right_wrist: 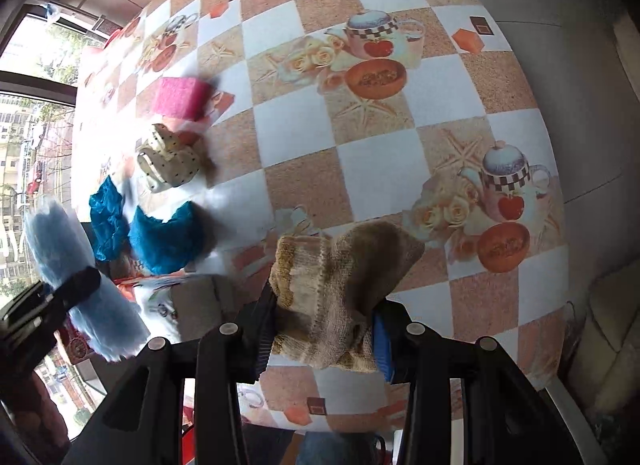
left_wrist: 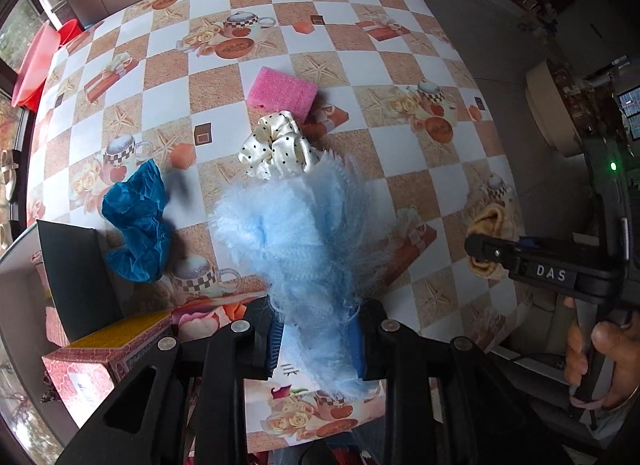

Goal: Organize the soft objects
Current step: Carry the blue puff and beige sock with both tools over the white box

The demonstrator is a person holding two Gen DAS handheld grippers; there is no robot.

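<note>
My left gripper point(left_wrist: 316, 339) is shut on a fluffy light-blue duster-like piece point(left_wrist: 296, 229), lifted above the checkered table point(left_wrist: 288, 29). My right gripper point(right_wrist: 322, 339) is shut on a tan knitted sock point(right_wrist: 340, 277), also held over the table. In the left wrist view the right gripper point(left_wrist: 480, 253) shows at the right with the tan knit sock point(left_wrist: 490, 225) in it. In the right wrist view the light-blue fluffy piece point(right_wrist: 60, 241) hangs at the left. On the table lie a pink sponge point(left_wrist: 282, 93), a cream dotted scrunchie point(left_wrist: 276, 149) and a crumpled teal cloth point(left_wrist: 138, 221).
A dark open box point(left_wrist: 76, 277) with a patterned red side stands at the table's near left. Red basins point(left_wrist: 36, 61) sit beyond the far left edge. A person's hand point(left_wrist: 600, 361) grips the right tool's handle. The table's right edge drops to a grey floor point(right_wrist: 580, 85).
</note>
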